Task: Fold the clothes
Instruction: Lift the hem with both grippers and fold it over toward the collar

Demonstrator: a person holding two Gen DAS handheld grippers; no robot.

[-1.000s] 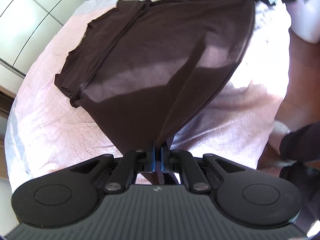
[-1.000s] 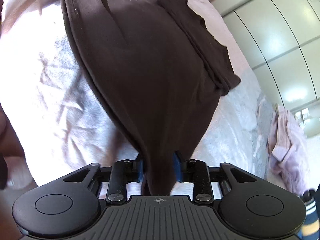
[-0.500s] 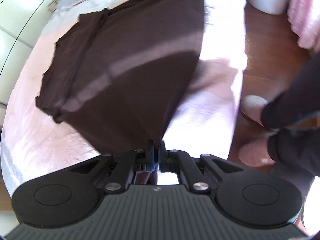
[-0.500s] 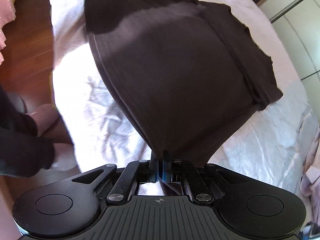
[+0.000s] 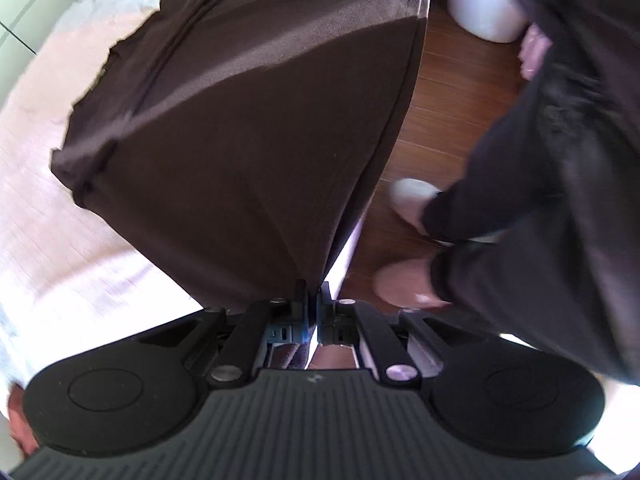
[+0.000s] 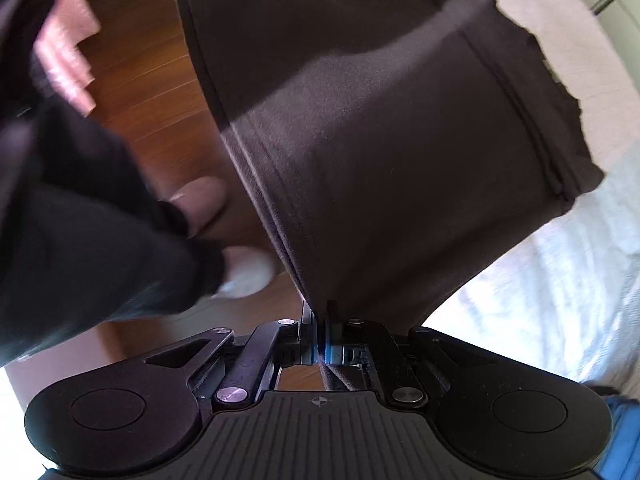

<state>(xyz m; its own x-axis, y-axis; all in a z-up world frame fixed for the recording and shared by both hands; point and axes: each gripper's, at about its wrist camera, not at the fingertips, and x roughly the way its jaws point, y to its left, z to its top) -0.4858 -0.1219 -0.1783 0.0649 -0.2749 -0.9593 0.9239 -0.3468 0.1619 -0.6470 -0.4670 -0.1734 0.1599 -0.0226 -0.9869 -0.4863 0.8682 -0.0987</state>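
Both grippers pull back past the bed [image 5: 60, 240] edge toward six o'clock; left gripper [image 5: 312, 292] and right gripper [image 6: 319, 312] pinch the dark garment [image 5: 248, 140] taut, clamped shut, keeping it flat for folding.

The left wrist camera sat just behind the left tongs [image 5: 312, 290] and looked forward and steeply down along them, very near the dark brown garment [image 5: 248, 128], with the pale bed [image 5: 52, 216] filling its left side and the wooden floor [image 5: 452, 96] and the person's slippered feet [image 5: 408, 196] on its right. The right wrist camera sat likewise just behind the right tongs [image 6: 319, 312], equally close and tilted down, but mirrored: floor [image 6: 148, 92] and feet [image 6: 248, 272] on its left, bed [image 6: 560, 280] on its right. Both views shared the stretched garment [image 6: 400, 140], the bed's edge and the strip of floor with the feet.
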